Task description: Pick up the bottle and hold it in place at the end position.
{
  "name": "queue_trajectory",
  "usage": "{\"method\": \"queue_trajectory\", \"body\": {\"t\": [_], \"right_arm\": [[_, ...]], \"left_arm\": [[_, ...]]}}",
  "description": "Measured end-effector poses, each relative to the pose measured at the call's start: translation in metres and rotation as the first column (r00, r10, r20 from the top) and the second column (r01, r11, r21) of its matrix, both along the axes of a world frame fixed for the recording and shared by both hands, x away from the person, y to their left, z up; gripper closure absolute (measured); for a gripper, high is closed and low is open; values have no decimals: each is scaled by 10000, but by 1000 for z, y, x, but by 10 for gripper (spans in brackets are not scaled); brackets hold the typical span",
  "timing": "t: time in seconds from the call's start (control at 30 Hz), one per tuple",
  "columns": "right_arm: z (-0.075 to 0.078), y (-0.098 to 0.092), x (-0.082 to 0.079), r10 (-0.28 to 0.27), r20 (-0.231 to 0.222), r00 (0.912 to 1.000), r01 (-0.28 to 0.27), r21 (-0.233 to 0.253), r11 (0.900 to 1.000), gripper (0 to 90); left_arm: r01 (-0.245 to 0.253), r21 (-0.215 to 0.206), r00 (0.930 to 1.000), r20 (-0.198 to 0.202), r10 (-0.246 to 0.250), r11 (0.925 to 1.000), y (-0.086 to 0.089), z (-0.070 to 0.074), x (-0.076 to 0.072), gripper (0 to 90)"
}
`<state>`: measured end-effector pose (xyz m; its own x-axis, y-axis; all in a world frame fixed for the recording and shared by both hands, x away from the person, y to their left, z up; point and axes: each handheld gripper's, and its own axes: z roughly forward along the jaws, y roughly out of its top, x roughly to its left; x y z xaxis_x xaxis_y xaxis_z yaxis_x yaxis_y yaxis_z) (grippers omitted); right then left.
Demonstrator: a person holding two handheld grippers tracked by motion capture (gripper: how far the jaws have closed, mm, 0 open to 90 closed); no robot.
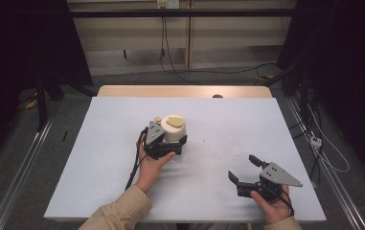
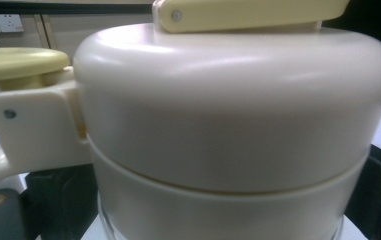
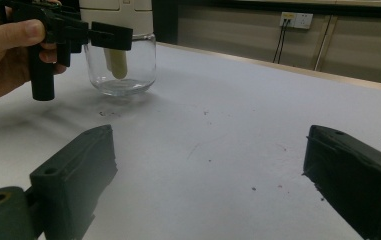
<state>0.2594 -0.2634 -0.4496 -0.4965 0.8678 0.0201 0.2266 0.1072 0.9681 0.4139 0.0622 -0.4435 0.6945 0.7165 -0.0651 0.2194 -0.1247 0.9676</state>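
A glass jar (image 1: 174,128) with a cream plastic top and a pale yellow lever stands mid-table on the white sheet. My left gripper (image 1: 174,142) is shut on its cream collar, one black jaw on each side. In the left gripper view the cream top (image 2: 228,110) looms close, with a yellow knob (image 2: 23,62) to its left. The right gripper view shows the clear jar body (image 3: 123,65), a cream tube inside it, and the left gripper (image 3: 85,32) clamped at its neck. My right gripper (image 1: 243,167) rests near the front right, open and holding nothing (image 3: 213,180).
The white sheet (image 1: 218,120) covers the table, with small dark specks (image 3: 205,150) between the jar and my right gripper. A wooden strip (image 1: 185,91) runs along the far edge. Cables and wall sockets lie beyond the table.
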Motion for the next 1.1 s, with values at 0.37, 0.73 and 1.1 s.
{"method": "queue_trajectory", "body": {"t": [0.37,0.73,1.1], "right_arm": [[0,-1,0,0,57,10000,0,-5,10000,59],[0,-1,0,29,59,10000,-29,9,10000,59],[0,0,0,23,13,10000,-23,-7,10000,59]], "left_arm": [[-130,89,9999,-97,130,9999,-4,4,7,50],[-442,-208,9987,-253,437,9988,-5,-5,17,50],[-656,-240,9974,-324,648,9976,-5,-7,24,50]]}}
